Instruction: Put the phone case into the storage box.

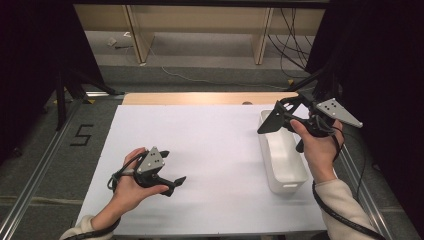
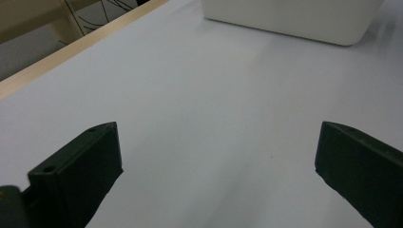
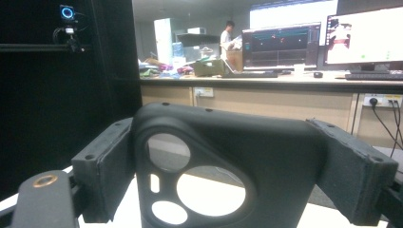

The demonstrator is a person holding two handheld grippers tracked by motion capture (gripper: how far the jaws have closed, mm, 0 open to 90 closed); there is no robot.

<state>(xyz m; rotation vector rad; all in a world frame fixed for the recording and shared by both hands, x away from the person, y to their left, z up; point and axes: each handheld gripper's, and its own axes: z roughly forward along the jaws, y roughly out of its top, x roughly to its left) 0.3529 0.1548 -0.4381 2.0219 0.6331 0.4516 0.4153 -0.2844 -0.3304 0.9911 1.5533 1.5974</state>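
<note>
A black phone case (image 1: 270, 122) with a camera cut-out is clamped between the jaws of my right gripper (image 1: 286, 125), held in the air over the far end of the white bin (image 1: 285, 160). In the right gripper view the case (image 3: 275, 161) stands upright, its two side edges pressed by the pads (image 3: 107, 166). My left gripper (image 1: 172, 166) rests low over the white table sheet (image 1: 210, 145) at the front left. Its jaws are wide apart with nothing between them, as the left gripper view (image 2: 218, 161) confirms.
The long white bin stands along the right side of the sheet and looks empty; its corner (image 2: 294, 19) is ahead of the left jaws. A wooden table edge (image 1: 200, 98) runs behind the sheet. Metal rails flank the table.
</note>
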